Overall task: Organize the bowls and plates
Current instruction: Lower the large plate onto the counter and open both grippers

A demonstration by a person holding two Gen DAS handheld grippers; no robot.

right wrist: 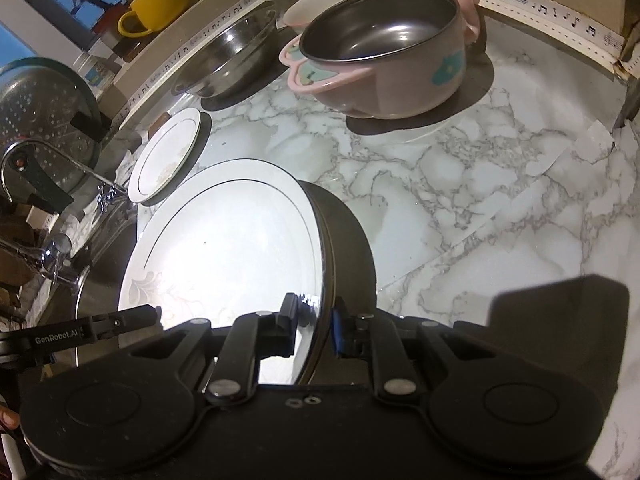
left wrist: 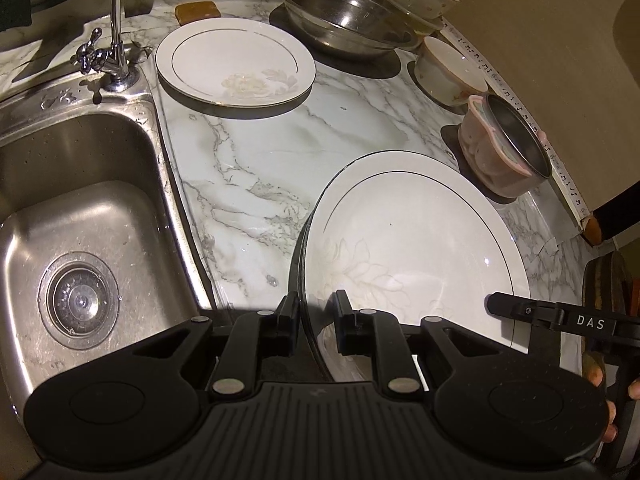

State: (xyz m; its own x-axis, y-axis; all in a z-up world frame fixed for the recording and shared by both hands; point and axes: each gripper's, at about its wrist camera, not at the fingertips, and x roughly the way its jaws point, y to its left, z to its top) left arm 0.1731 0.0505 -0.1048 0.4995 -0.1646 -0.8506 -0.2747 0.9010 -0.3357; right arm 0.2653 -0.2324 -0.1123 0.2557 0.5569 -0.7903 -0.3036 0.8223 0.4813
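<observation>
A large white plate (left wrist: 420, 248) with a dark rim line is held tilted above the marble counter. My left gripper (left wrist: 316, 316) is shut on its near left rim. My right gripper (right wrist: 314, 322) is shut on the opposite rim of the same plate (right wrist: 224, 248). A second white plate (left wrist: 234, 62) lies flat on the counter at the back, also in the right wrist view (right wrist: 166, 156). A pink steel-lined bowl (left wrist: 500, 144) stands at the right, also in the right wrist view (right wrist: 384, 48). A steel bowl (left wrist: 348, 16) and two flowered bowls (left wrist: 448, 70) stand behind.
A steel sink (left wrist: 80, 216) with a tap (left wrist: 114, 32) lies left of the counter (left wrist: 256, 168). The wall trim (left wrist: 520, 92) bounds the counter at the right. A yellow mug (right wrist: 156, 4) and a colander (right wrist: 40, 116) stand by the far ledge.
</observation>
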